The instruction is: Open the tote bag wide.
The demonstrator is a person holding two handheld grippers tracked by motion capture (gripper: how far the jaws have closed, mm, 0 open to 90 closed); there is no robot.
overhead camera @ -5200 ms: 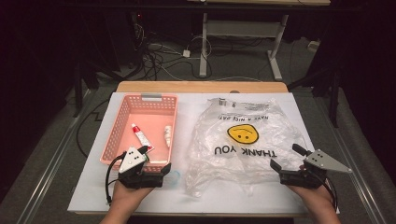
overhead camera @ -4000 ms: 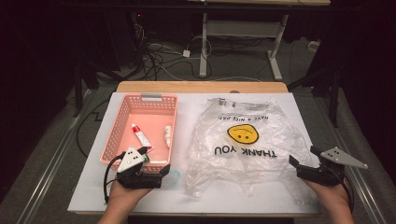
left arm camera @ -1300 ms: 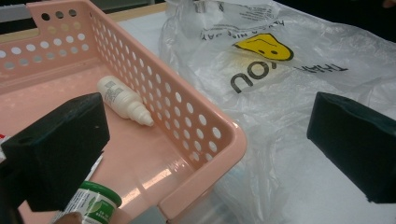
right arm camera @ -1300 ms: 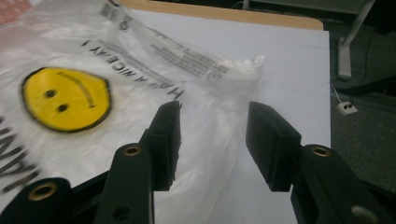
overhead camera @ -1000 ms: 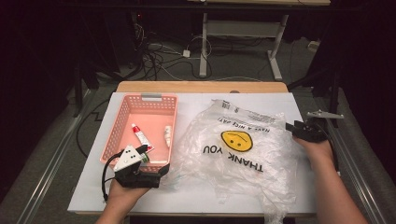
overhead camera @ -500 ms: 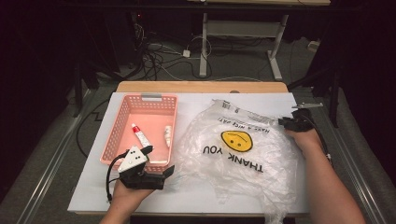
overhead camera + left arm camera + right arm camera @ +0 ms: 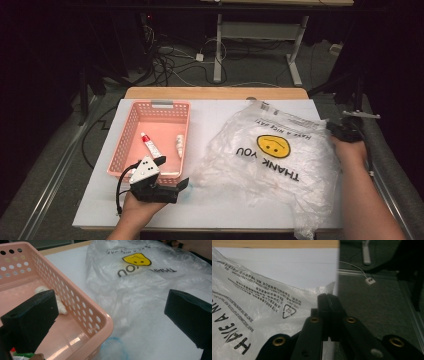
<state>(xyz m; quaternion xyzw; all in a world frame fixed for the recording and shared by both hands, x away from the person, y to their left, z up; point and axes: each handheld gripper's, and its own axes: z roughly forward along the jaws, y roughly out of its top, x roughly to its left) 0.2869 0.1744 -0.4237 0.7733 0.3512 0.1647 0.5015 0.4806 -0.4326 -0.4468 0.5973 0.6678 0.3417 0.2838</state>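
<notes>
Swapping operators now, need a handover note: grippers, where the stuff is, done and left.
Right gripper: jaws have just closed and stand shut on the plastic bag at its far right edge.
Left gripper: open, holding nothing, by the near corner of the pink basket.
Basket holds a red-capped tube and a white tube.
Done: bag gripped at one edge.
Left, probably: open the bag and move the tubes into it.
</notes>
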